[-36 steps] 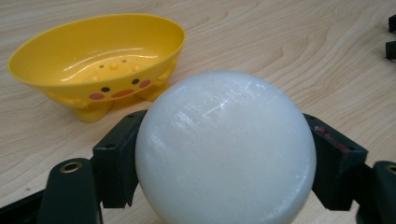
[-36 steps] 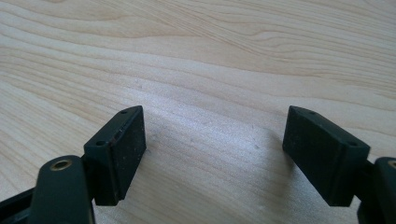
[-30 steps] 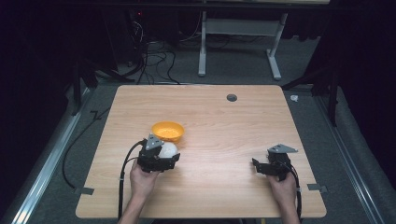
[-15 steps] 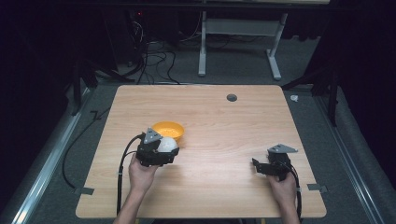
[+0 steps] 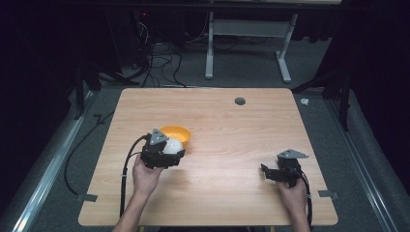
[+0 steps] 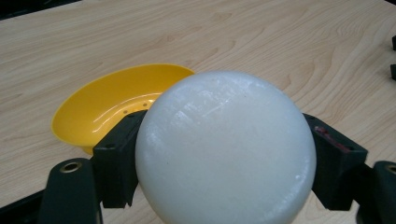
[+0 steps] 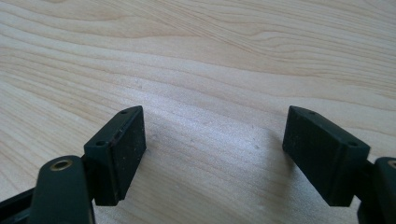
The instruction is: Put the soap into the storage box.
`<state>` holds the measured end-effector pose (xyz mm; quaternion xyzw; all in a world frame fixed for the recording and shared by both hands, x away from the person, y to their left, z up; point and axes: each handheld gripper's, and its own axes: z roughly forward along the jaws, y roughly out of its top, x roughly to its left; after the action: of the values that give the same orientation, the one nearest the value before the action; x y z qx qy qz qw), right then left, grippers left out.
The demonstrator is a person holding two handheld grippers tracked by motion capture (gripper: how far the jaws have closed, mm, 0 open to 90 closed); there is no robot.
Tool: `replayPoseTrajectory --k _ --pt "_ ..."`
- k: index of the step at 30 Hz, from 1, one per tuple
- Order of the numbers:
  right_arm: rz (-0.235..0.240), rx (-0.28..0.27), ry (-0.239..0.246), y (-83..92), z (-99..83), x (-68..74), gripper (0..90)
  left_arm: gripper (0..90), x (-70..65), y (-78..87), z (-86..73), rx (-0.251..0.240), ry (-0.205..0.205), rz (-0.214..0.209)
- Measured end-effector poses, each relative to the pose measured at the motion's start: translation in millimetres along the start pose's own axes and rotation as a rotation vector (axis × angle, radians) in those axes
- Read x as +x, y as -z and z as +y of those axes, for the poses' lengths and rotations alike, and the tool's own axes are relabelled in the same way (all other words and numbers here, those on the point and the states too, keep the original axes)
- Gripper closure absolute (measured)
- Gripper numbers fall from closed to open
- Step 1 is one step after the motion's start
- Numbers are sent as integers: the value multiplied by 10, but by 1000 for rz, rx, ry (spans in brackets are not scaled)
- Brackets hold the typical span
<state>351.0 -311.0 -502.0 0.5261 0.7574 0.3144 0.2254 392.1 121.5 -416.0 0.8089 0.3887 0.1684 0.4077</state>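
A white ball [image 6: 224, 149] sits clamped between the two black jaws of my left gripper [image 5: 170, 147], which is shut on it. In the high view the white ball [image 5: 173, 146] hangs just at the near rim of a yellow bowl [image 5: 178, 134] on the wooden table. From the left gripper view the yellow bowl [image 6: 112, 105] lies just beyond the ball, tilted, with small holes in its bottom. My right gripper [image 5: 267, 172] rests low over the table near the front right, open, with bare wood between its fingers [image 7: 122, 149].
The wooden table [image 5: 232, 125] has a round dark grommet [image 5: 240, 101] near its far edge. Cables [image 5: 126, 169] trail from both grippers toward the front edge. A desk frame [image 5: 246, 43] and cables stand on the floor beyond the table.
My left gripper has carried the white ball forward and slightly right toward the yellow bowl. The right gripper has stayed in place.
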Motion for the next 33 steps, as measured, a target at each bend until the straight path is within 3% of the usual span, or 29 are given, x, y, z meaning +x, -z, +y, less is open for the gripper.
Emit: replayPoseTrajectory --k 19,30,33 --pt "0 -1 1 0 0 -1 222 246 206 -25 91 -10 41 17" --pt "0 0 2 0 0 -1 222 246 284 -81 184 11 29 40" --pt "0 -1 2 0 0 -1 222 246 316 -120 215 15 41 36"
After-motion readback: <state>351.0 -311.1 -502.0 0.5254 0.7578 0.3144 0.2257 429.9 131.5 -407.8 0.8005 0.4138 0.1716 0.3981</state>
